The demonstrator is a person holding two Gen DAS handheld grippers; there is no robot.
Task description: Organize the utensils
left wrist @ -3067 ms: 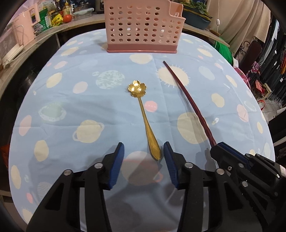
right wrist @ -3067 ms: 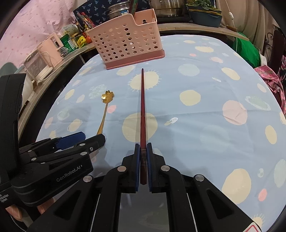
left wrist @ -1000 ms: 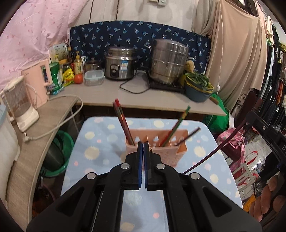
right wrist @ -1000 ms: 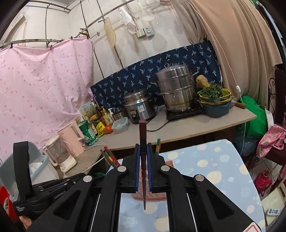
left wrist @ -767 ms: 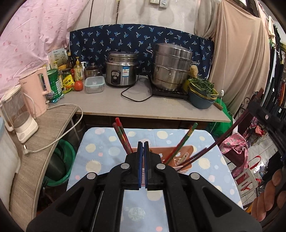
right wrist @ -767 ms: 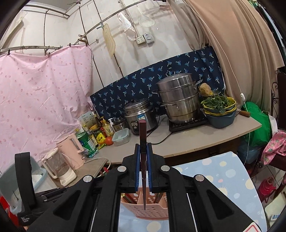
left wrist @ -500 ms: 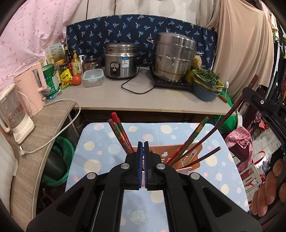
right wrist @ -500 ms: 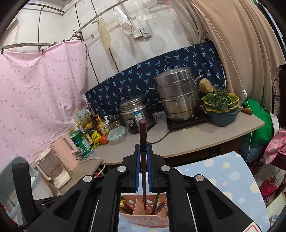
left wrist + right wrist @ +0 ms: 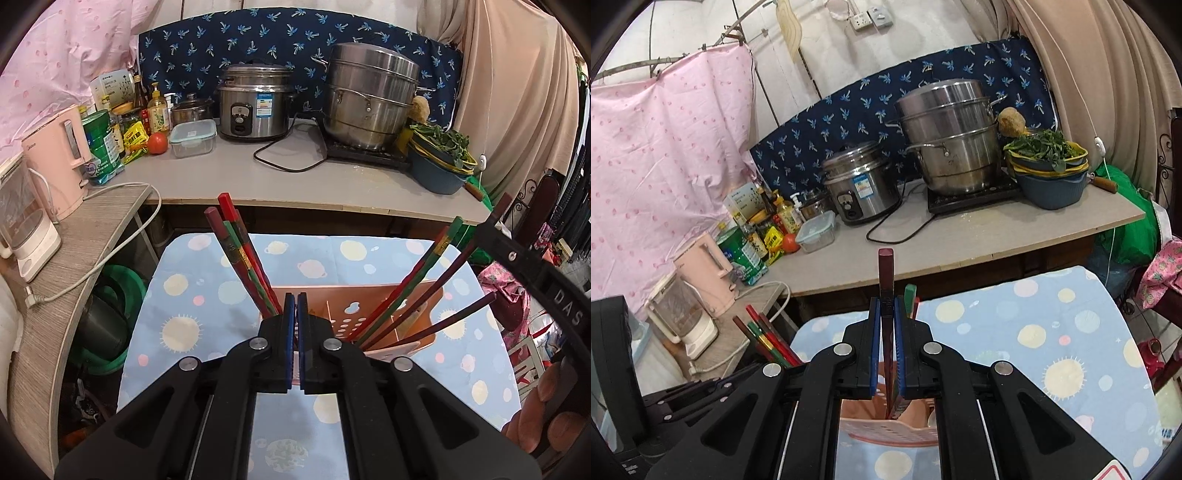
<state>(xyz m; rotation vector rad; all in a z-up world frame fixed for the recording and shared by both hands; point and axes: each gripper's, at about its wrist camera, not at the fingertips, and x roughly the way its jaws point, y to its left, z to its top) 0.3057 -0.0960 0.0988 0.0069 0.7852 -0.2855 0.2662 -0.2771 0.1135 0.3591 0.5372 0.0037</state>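
Observation:
A pink perforated utensil basket [image 9: 373, 299] stands on the blue planet-print tablecloth [image 9: 192, 295], with red and green chopsticks [image 9: 240, 254] leaning in it. My left gripper [image 9: 294, 306] hangs right over the basket with its jaws pressed together; the gold spoon does not show between them. My right gripper [image 9: 886, 325] is shut on a dark red chopstick [image 9: 885, 273], held upright with its lower tip inside the basket [image 9: 886, 430]. That chopstick also shows at the right of the left wrist view [image 9: 465, 251].
Behind the table runs a grey counter [image 9: 258, 177] with a rice cooker [image 9: 255, 107], a steel steamer pot [image 9: 369, 99], a bowl of greens [image 9: 439, 151], bottles and a pink kettle [image 9: 59, 155]. A green tub [image 9: 114, 291] sits on the floor at left.
Both grippers have moved closer to the basket and lower. The dark red chopstick's tip has gone down into the basket. The spoon that lay on the cloth earlier is out of sight.

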